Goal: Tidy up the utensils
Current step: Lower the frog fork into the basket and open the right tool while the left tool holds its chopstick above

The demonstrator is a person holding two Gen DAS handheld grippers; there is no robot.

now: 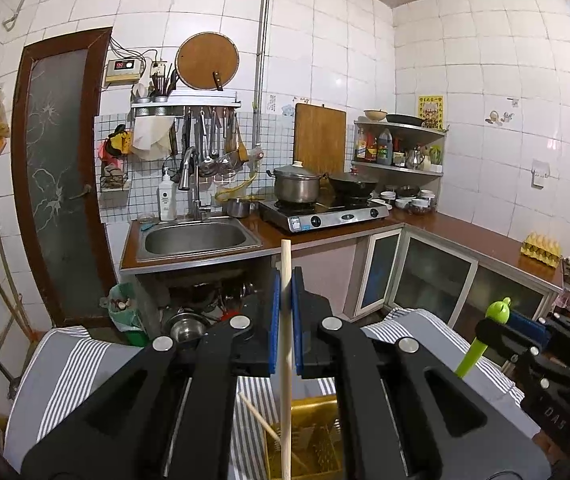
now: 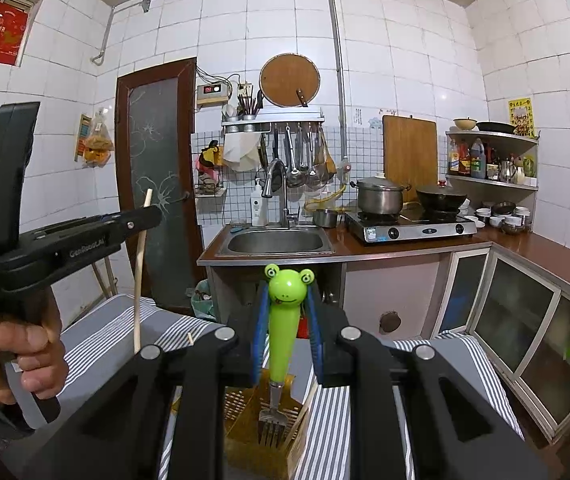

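My left gripper (image 1: 285, 296) is shut on a pale wooden chopstick (image 1: 285, 380) that stands upright between its blue pads. The same gripper (image 2: 147, 216) and chopstick (image 2: 139, 288) show at the left of the right wrist view, held by a hand (image 2: 17, 356). My right gripper (image 2: 287, 312) is shut on a fork with a green frog handle (image 2: 283, 332), its tines (image 2: 271, 426) pointing down over a yellow perforated utensil holder (image 2: 245, 420). In the left wrist view that fork (image 1: 481, 340) shows at the right. The holder (image 1: 309, 432) lies below the chopstick, and a second chopstick (image 1: 257, 420) leans in it.
The holder rests on a grey and white striped cloth (image 2: 117, 332). Ahead stand a counter with a steel sink (image 1: 195, 238), a gas stove (image 1: 325, 214) with a pot and a wok, hanging ladles (image 1: 213, 148), corner shelves (image 1: 401, 148) and an egg tray (image 1: 541, 248).
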